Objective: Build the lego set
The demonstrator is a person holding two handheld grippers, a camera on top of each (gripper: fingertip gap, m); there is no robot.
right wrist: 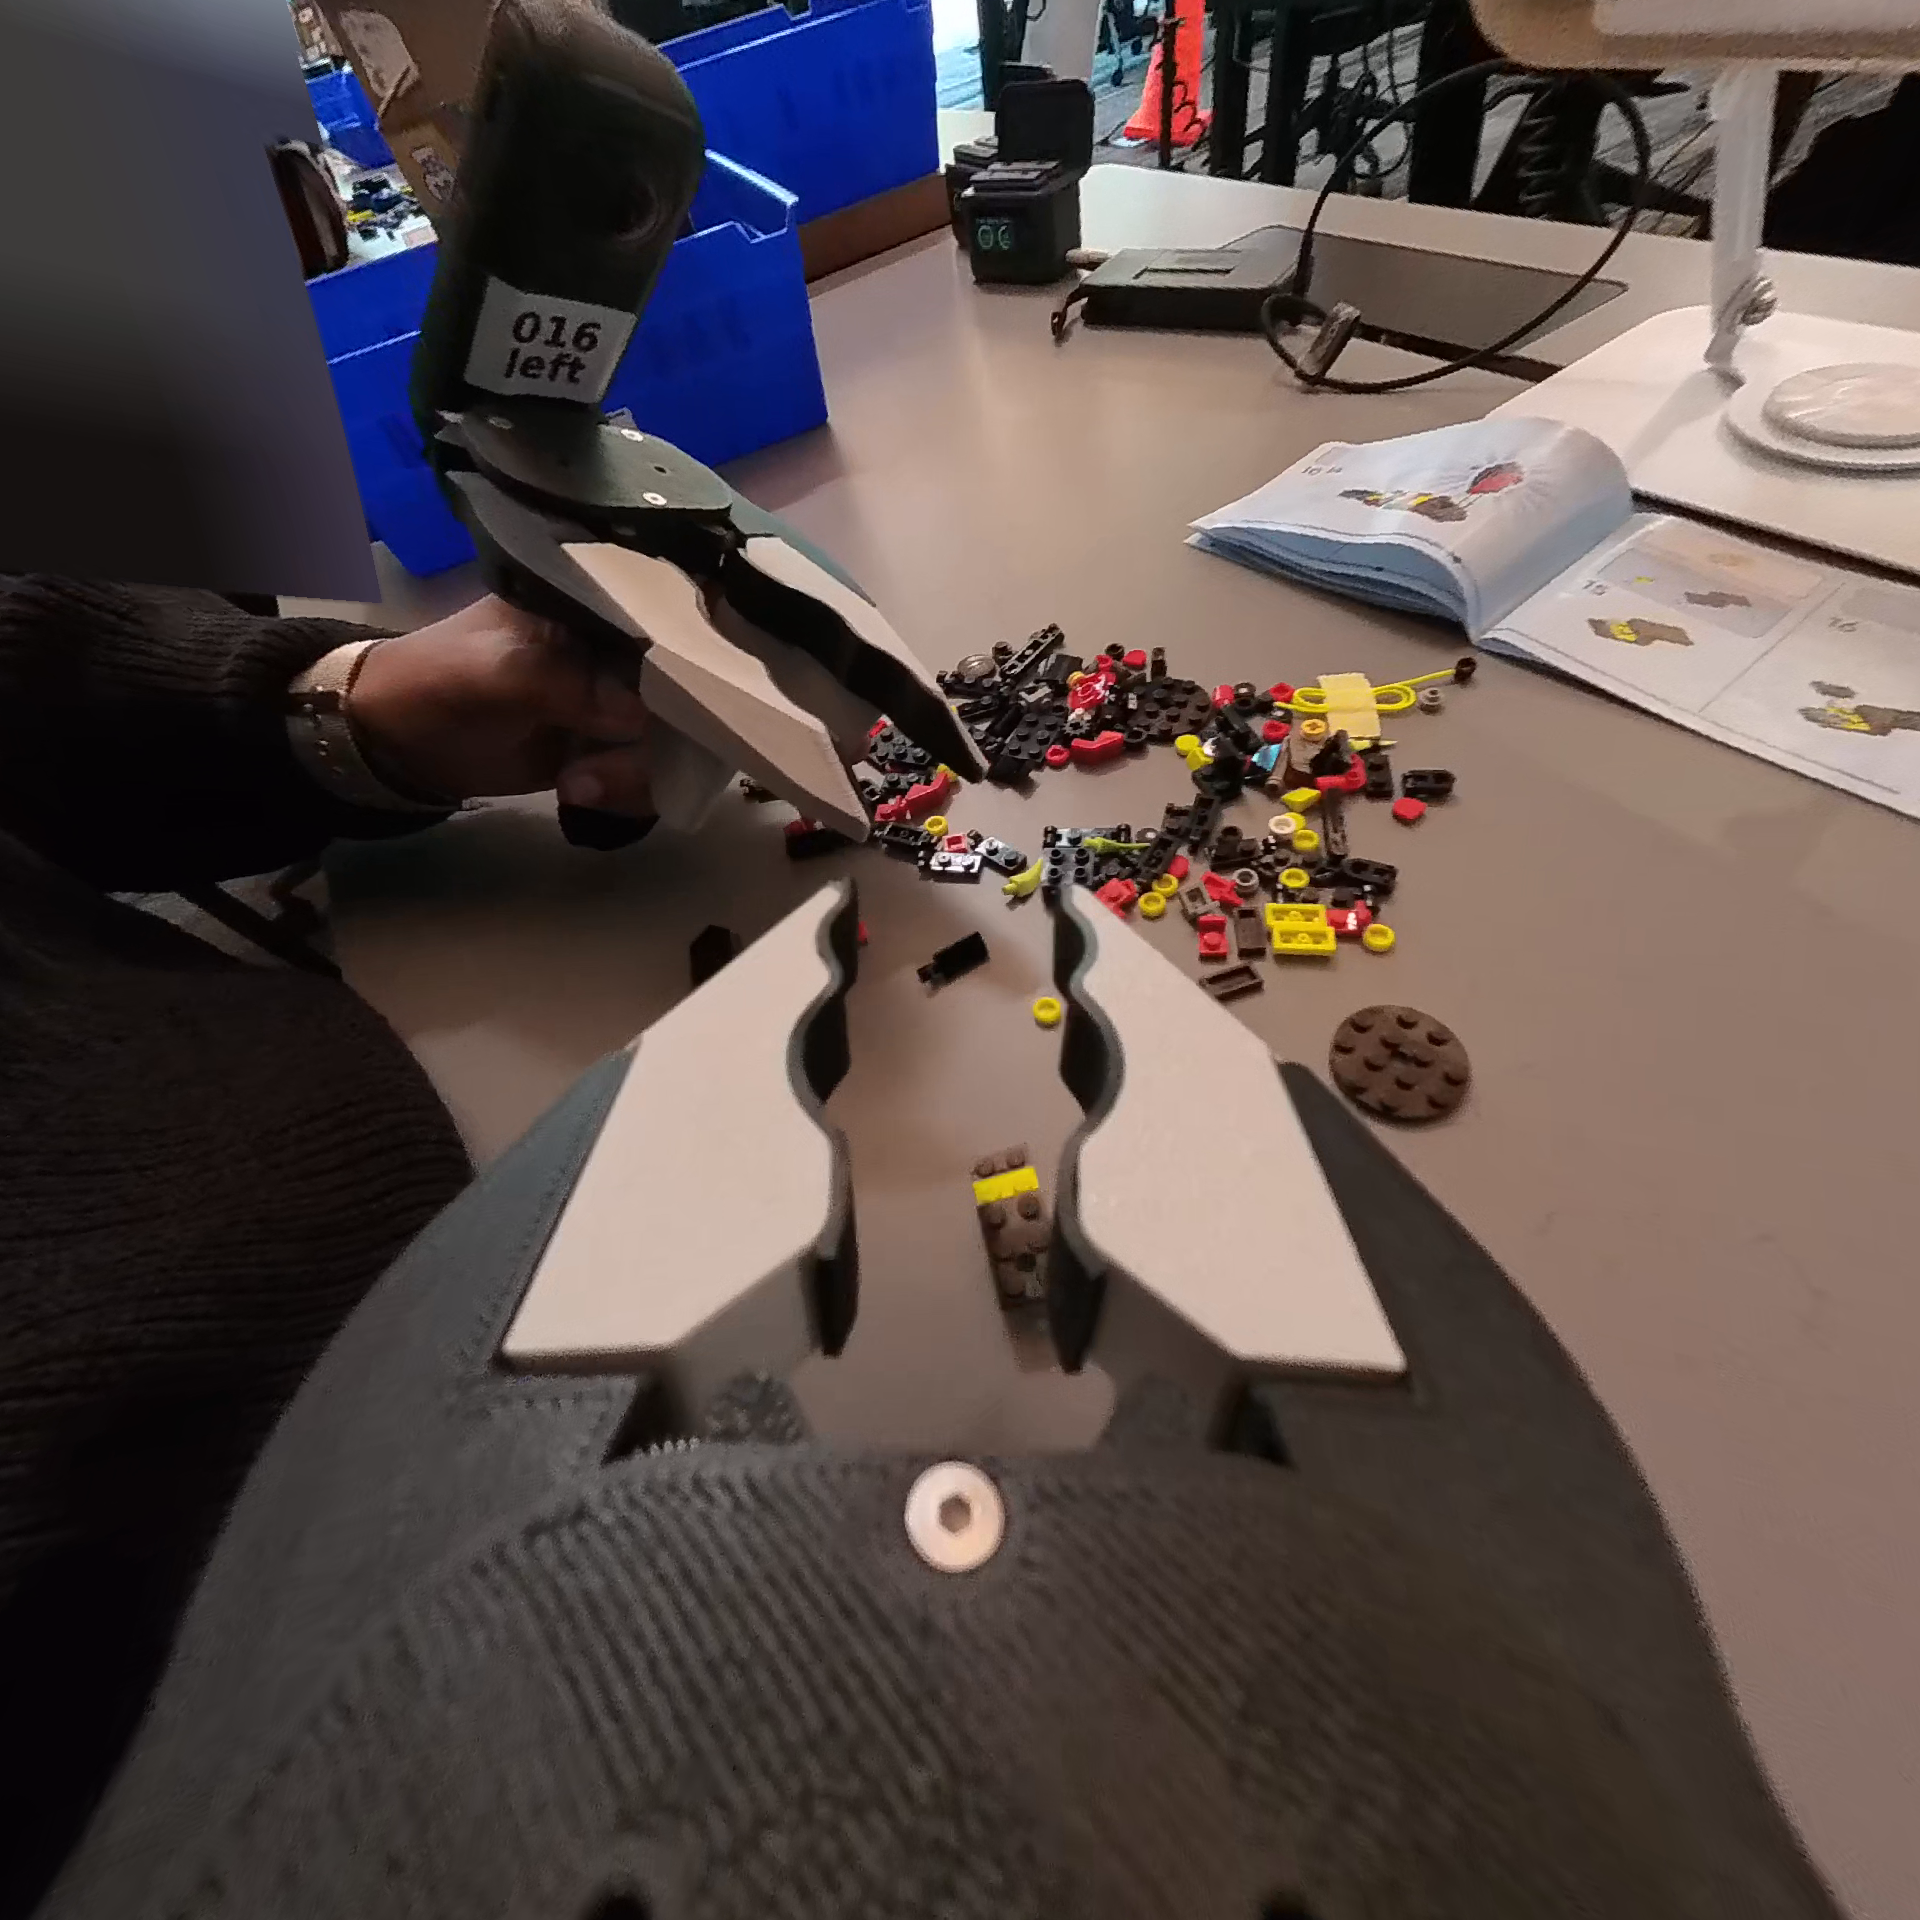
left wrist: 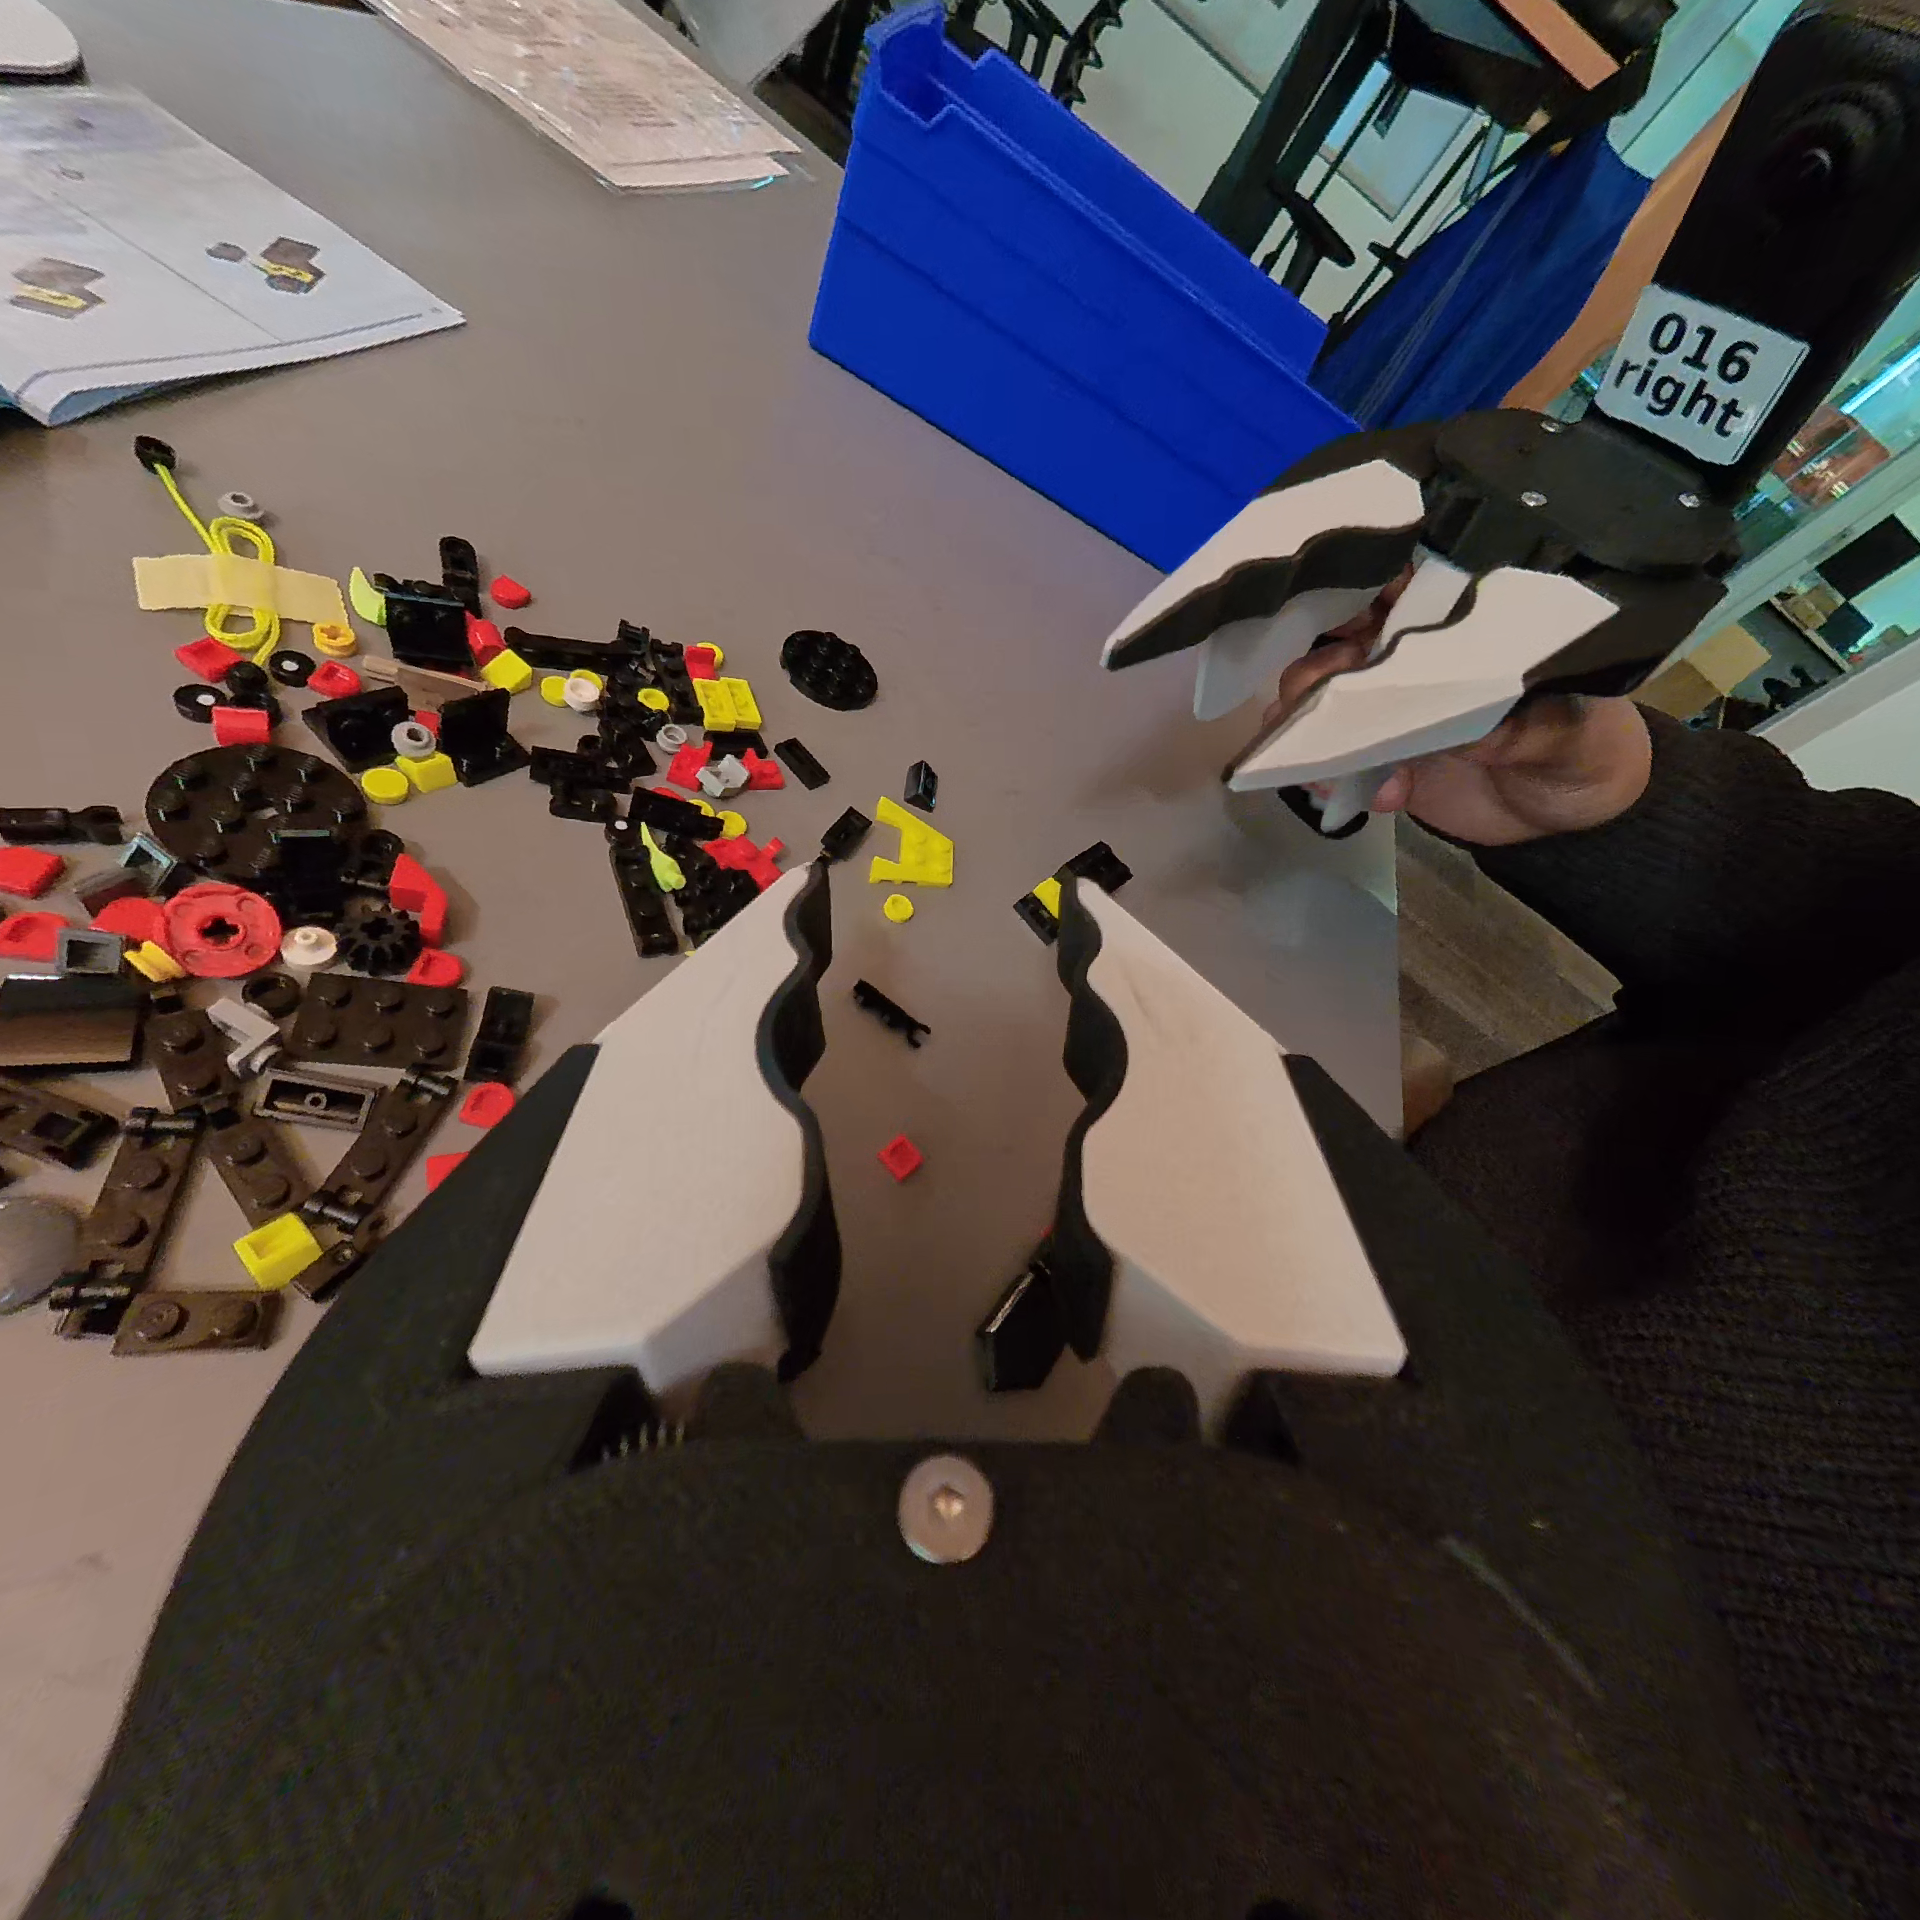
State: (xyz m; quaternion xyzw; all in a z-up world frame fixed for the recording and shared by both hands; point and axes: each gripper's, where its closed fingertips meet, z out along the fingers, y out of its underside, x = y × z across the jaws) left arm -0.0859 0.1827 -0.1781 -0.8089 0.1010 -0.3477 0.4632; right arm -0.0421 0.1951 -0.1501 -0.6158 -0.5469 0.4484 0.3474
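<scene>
Loose black, red and yellow Lego pieces (left wrist: 436, 790) lie in a pile on the grey table (left wrist: 644, 436); the pile also shows in the right wrist view (right wrist: 1195, 800). My left gripper (left wrist: 945, 883) is open and empty, low over the pile's right edge, with a yellow wedge plate (left wrist: 914, 842), a black clip (left wrist: 890, 1013) and a small red tile (left wrist: 900, 1156) between its fingers. My right gripper (right wrist: 956, 899) is open and empty, held above the table. A small black-and-yellow assembly (right wrist: 1013, 1216) lies below it by its right finger; it also shows in the left wrist view (left wrist: 1075, 883).
An open instruction booklet (right wrist: 1507, 540) lies beyond the pile. A blue bin (left wrist: 1039, 312) stands at the table's far side. A round black plate (right wrist: 1400, 1062) lies apart from the pile. A black box with cables (right wrist: 1184, 281) and a white stand base (right wrist: 1766, 416) sit farther back.
</scene>
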